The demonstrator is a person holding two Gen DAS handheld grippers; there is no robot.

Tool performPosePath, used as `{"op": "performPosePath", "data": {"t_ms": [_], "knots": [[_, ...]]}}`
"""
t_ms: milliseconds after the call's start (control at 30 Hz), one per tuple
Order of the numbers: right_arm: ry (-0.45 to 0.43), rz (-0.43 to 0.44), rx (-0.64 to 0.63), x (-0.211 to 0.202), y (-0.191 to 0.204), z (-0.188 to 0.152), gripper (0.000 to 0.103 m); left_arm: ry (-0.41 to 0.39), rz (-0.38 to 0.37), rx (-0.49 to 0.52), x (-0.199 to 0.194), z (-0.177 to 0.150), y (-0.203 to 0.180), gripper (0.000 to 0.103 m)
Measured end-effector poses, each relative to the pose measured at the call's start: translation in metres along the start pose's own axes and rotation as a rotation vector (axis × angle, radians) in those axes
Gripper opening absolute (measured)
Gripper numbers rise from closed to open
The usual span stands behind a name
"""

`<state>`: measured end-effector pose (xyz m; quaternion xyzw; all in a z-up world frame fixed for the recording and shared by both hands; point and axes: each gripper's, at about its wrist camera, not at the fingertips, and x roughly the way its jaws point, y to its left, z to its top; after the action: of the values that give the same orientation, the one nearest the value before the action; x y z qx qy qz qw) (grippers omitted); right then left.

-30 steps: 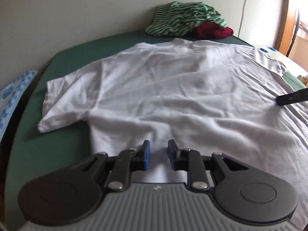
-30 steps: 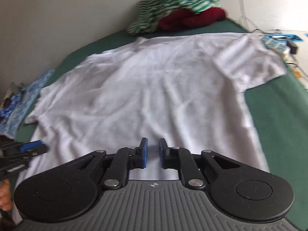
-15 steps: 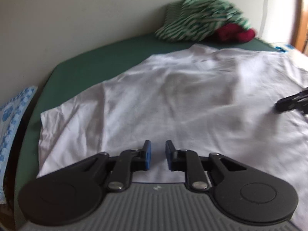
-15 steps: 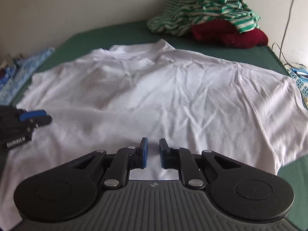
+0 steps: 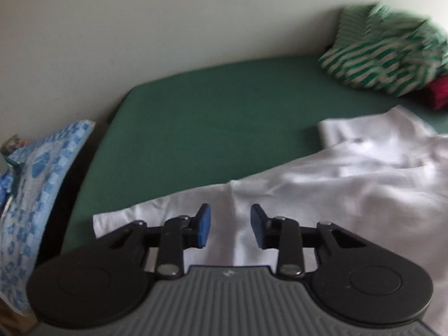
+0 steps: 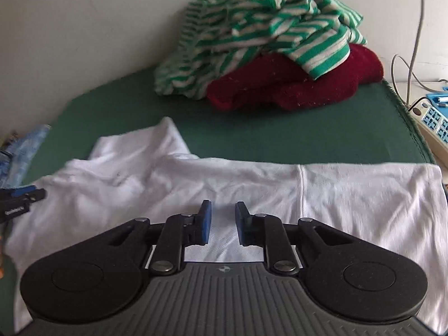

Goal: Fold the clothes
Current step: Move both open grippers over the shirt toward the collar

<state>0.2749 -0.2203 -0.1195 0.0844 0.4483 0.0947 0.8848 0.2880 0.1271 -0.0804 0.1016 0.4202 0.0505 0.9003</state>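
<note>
- Left gripper (image 5: 230, 222) hangs over the left sleeve of the white shirt (image 5: 350, 184), its blue pads apart with nothing between them.
- Right gripper (image 6: 223, 222) hangs over the shirt's right shoulder area, pads likewise apart and empty.
- Left gripper's tip also shows at the left edge of the right wrist view, above the shirt.
- Shirt lies spread on the bed (image 6: 280, 137), which has a green sheet, its collar end toward the wall and some wrinkles near the neck.
- Striped top (image 6: 260, 28), green and white, sits piled on a red garment (image 6: 294, 84) at the bed's far corner by the wall.
- Blue patterned cloth (image 5: 30, 182) lies off the bed's left edge.
- Power strip (image 6: 431, 123) with cables sits off the right edge.
</note>
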Motion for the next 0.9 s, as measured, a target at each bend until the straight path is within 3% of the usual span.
{"op": "performPosePath", "data": {"t_ms": [133, 167, 200, 233, 267, 367, 433, 500, 533, 567, 600, 633, 767, 833, 900], "knots": [[-0.071, -0.111, 0.012, -0.001, -0.039, 0.012, 0.008, 0.0, 0.039, 0.037, 0.007, -0.001, 0.009, 0.064], [-0.078, -0.177, 0.015, -0.005, -0.051, 0.012, 0.024, 0.002, 0.063, 0.065, 0.007, 0.001, 0.009, 0.064], [-0.087, -0.24, 0.019, -0.009, -0.062, 0.012, 0.029, 0.001, 0.086, 0.09, 0.003, 0.003, 0.008, 0.058], [-0.111, -0.263, 0.042, -0.019, -0.077, 0.009, 0.029, -0.01, 0.102, 0.107, -0.004, 0.008, 0.006, 0.037], [-0.126, -0.232, 0.094, -0.033, -0.092, 0.003, 0.028, -0.022, 0.103, 0.119, -0.011, 0.015, 0.004, 0.03], [-0.12, -0.13, 0.288, -0.073, -0.135, -0.024, 0.029, -0.067, -0.048, 0.132, -0.045, 0.043, -0.014, 0.032], [-0.101, -0.061, 0.374, -0.098, -0.146, -0.053, 0.029, -0.117, -0.152, 0.212, -0.066, 0.06, -0.048, 0.034], [-0.067, -0.086, 0.405, -0.112, -0.148, -0.077, 0.03, -0.14, -0.28, 0.3, -0.078, 0.074, -0.092, 0.042], [-0.052, -0.1, 0.433, -0.116, -0.15, -0.087, 0.032, -0.135, -0.347, 0.337, -0.079, 0.078, -0.115, 0.051], [-0.036, -0.115, 0.461, -0.119, -0.152, -0.097, 0.037, -0.129, -0.415, 0.374, -0.08, 0.083, -0.138, 0.054], [-0.022, -0.128, 0.49, -0.123, -0.155, -0.107, 0.036, -0.127, -0.473, 0.414, -0.081, 0.087, -0.161, 0.054], [-0.038, -0.103, 0.535, -0.126, -0.159, -0.113, 0.041, -0.136, -0.505, 0.457, -0.08, 0.088, -0.185, 0.053], [-0.091, -0.025, 0.6, -0.126, -0.162, -0.124, 0.043, -0.141, -0.654, 0.633, -0.076, 0.103, -0.272, 0.055], [-0.116, 0.012, 0.614, -0.124, -0.162, -0.127, 0.043, -0.17, -0.686, 0.734, -0.078, 0.109, -0.31, 0.063], [-0.141, 0.049, 0.627, -0.122, -0.161, -0.13, 0.043, -0.142, -0.737, 0.79, -0.073, 0.116, -0.346, 0.068]]}}
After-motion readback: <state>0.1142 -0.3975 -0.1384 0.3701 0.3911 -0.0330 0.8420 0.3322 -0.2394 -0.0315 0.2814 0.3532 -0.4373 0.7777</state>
